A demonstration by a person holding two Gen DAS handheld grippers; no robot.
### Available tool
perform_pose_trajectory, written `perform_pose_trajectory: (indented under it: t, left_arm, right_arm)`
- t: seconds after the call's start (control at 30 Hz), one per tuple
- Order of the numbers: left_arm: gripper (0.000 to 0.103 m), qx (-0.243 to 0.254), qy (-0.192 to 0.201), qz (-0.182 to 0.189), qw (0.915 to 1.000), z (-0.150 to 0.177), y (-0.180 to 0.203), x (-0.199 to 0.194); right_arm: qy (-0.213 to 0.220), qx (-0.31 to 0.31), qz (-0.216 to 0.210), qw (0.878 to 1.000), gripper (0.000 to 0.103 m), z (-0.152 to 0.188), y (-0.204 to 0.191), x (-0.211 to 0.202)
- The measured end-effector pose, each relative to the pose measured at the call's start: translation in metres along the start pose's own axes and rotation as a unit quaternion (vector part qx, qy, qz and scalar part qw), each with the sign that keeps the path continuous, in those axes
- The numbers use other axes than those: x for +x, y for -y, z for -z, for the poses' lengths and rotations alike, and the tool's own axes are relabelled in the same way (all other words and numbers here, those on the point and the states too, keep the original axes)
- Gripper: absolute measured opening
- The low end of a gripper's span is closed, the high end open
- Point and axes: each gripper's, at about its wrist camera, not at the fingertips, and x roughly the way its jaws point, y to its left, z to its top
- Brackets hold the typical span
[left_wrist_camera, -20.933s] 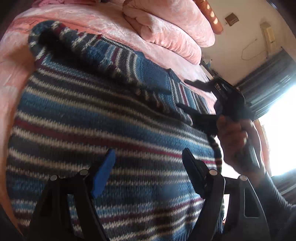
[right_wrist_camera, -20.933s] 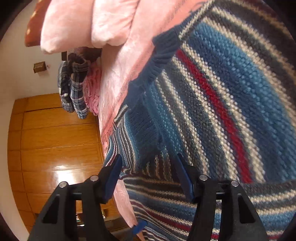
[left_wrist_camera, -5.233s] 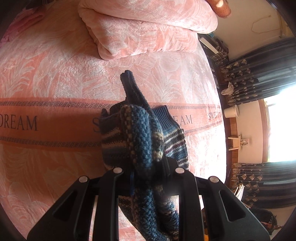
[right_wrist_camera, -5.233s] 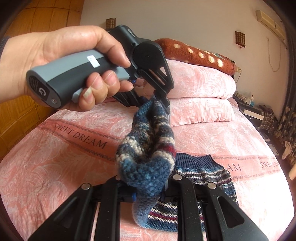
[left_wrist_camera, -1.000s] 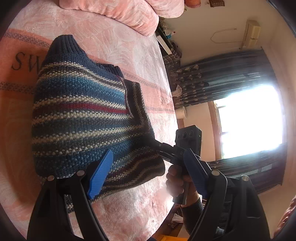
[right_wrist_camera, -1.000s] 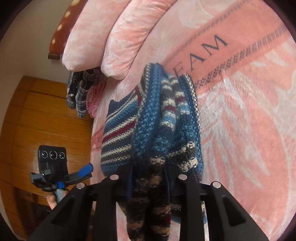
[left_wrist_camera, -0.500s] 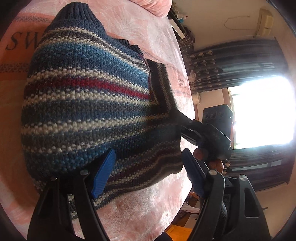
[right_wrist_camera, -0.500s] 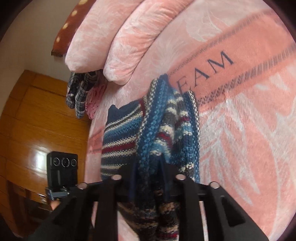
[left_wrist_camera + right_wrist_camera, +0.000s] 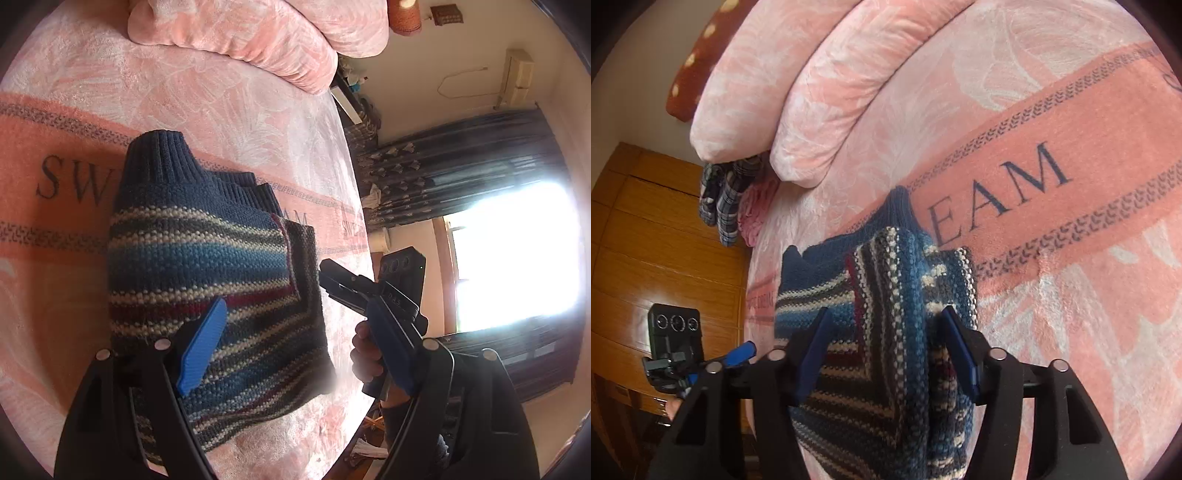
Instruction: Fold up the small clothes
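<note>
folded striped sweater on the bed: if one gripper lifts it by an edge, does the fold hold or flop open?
The striped sweater would likely flop: it is a thick, loose knit, with stacked layers visible at the edge in the right wrist view. It probably won't slip on the pink blanket, since both look fuzzy. Bulky, so a narrow pinch may catch only some of the layers.

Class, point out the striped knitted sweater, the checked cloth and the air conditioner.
Blue striped knitted sweater [image 9: 207, 258]: left wrist view, blue band.
Blue-and-white checked cloth [image 9: 726, 199]: right wrist view, hanging middle.
White wall air conditioner [image 9: 519, 75]: left wrist view, front.
</note>
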Motion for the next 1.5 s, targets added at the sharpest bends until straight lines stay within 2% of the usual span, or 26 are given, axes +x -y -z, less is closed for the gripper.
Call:
perform_pose_trajectory:
  t: [0.07, 0.13, 0.17, 0.23, 0.27, 0.37, 0.43, 0.47, 0.5, 0.53, 0.57, 0.6, 0.7, 0.77, 0.8, 0.87, 0.93, 0.97, 1.07, 1.17, 1.23, 1.27, 1.3, 1.33, 1.4, 1.5]
  left_arm:
    - [0.078, 0.007, -0.016, -0.023, 0.9996, -0.005, -0.001, 0.011]
    - [0.079, 0.006, -0.032, -0.047, 0.9984, -0.011, -0.012, 0.017]
    - [0.079, 0.002, -0.038, -0.048, 0.9981, -0.013, -0.016, 0.022]
    - [0.079, -0.004, -0.035, -0.052, 0.9981, -0.018, -0.017, 0.02]
    - [0.079, -0.005, -0.029, -0.043, 0.9986, -0.02, -0.013, 0.016]
    - [0.079, 0.026, -0.001, -0.025, 0.9993, -0.027, 0.005, -0.001]
    - [0.079, 0.036, -0.003, -0.02, 0.9991, -0.03, 0.008, -0.002]
    - [0.079, 0.034, -0.009, -0.031, 0.9989, -0.032, 0.005, 0.003]
    - [0.079, 0.028, -0.023, -0.047, 0.9982, -0.033, -0.001, 0.013]
    - [0.079, 0.018, -0.041, -0.067, 0.9968, -0.032, -0.009, 0.026]
    - [0.078, 0.012, -0.048, -0.081, 0.9955, -0.03, -0.018, 0.035]
    - [0.077, 0.012, -0.041, -0.086, 0.9954, -0.028, -0.02, 0.037]
    - [0.078, 0.013, -0.012, -0.093, 0.9955, -0.023, -0.004, 0.019]
    - [0.08, 0.055, 0.001, -0.055, 0.997, -0.007, 0.018, -0.001]
    - [0.08, 0.075, -0.004, -0.046, 0.9961, 0.004, 0.025, -0.008]
    - [0.08, 0.083, -0.028, -0.049, 0.995, 0.026, 0.021, -0.008]
    - [0.079, 0.064, -0.049, -0.087, 0.9929, 0.039, 0.003, 0.007]
    - [0.079, 0.06, -0.052, -0.092, 0.9926, 0.043, -0.005, 0.013]
    - [0.079, 0.062, -0.04, -0.093, 0.9929, 0.044, -0.002, 0.01]
    - [0.088, 0.054, -0.007, -0.056, 0.9969, 0.048, 0.009, -0.024]
    - [0.092, 0.063, 0.012, -0.057, 0.9963, 0.059, 0.006, -0.047]
    - [0.092, 0.064, 0.014, -0.076, 0.995, 0.064, -0.001, -0.054]
    - [0.092, 0.061, 0.008, -0.098, 0.9933, 0.069, -0.013, -0.058]
    - [0.092, 0.052, 0.0, -0.111, 0.9925, 0.073, -0.026, -0.061]
    - [0.092, 0.015, -0.016, -0.107, 0.994, 0.082, -0.057, -0.064]
    - [0.092, -0.027, -0.03, -0.062, 0.9973, 0.088, -0.092, -0.061]
  right_arm:
    - [0.042, -0.038, 0.032, 0.998, 0.009, -0.001, -0.008, -0.006]
    - [0.049, 0.008, 0.047, 0.998, 0.009, 0.002, 0.015, -0.003]
    - [0.036, 0.026, 0.043, 0.998, 0.012, 0.006, 0.027, 0.005]
    - [0.029, 0.034, 0.015, 0.999, 0.026, 0.011, 0.033, 0.006]
    - [0.029, 0.036, -0.003, 0.999, 0.037, 0.012, 0.033, 0.001]
    - [0.042, 0.021, -0.003, 0.999, 0.04, 0.017, 0.024, -0.024]
    - [0.035, -0.001, -0.013, 0.999, 0.04, 0.026, 0.014, -0.033]
    - [0.023, -0.017, -0.012, 1.0, 0.039, 0.031, 0.008, -0.03]
    - [0.009, -0.036, 0.006, 0.999, 0.031, 0.035, 0.004, -0.022]
    - [-0.001, -0.052, 0.06, 0.997, 0.028, 0.038, 0.005, -0.012]
    - [-0.011, -0.054, 0.096, 0.994, 0.04, 0.04, 0.011, -0.001]
    - [-0.009, -0.042, 0.093, 0.995, 0.042, 0.04, 0.017, -0.001]
    - [0.033, -0.058, 0.09, 0.994, 0.031, 0.049, -0.001, -0.033]
    - [0.049, -0.092, 0.064, 0.992, 0.029, 0.067, -0.024, -0.056]
    - [0.039, -0.106, 0.043, 0.993, 0.028, 0.077, -0.033, -0.06]
    - [0.002, -0.131, 0.035, 0.991, 0.027, 0.095, -0.042, -0.052]
    - [-0.023, -0.136, 0.073, 0.988, 0.021, 0.103, -0.034, -0.031]
    - [-0.02, -0.142, 0.1, 0.985, 0.005, 0.103, -0.027, -0.023]
    - [-0.018, -0.104, 0.074, 0.992, 0.006, 0.098, -0.016, -0.032]
    - [0.0, -0.077, 0.014, 0.997, 0.018, 0.096, -0.016, -0.067]
    - [-0.002, -0.054, -0.013, 0.998, 0.025, 0.093, -0.004, -0.08]
    - [-0.006, -0.031, -0.025, 0.999, 0.046, 0.088, 0.005, -0.082]
    - [-0.01, -0.011, -0.028, 0.999, 0.076, 0.081, 0.015, -0.083]
    - [-0.012, 0.007, -0.033, 0.999, 0.086, 0.075, 0.025, -0.082]
    - [-0.026, 0.044, -0.062, 0.997, 0.088, 0.059, 0.044, -0.075]
    - [-0.069, 0.066, -0.107, 0.99, 0.088, 0.038, 0.053, -0.048]
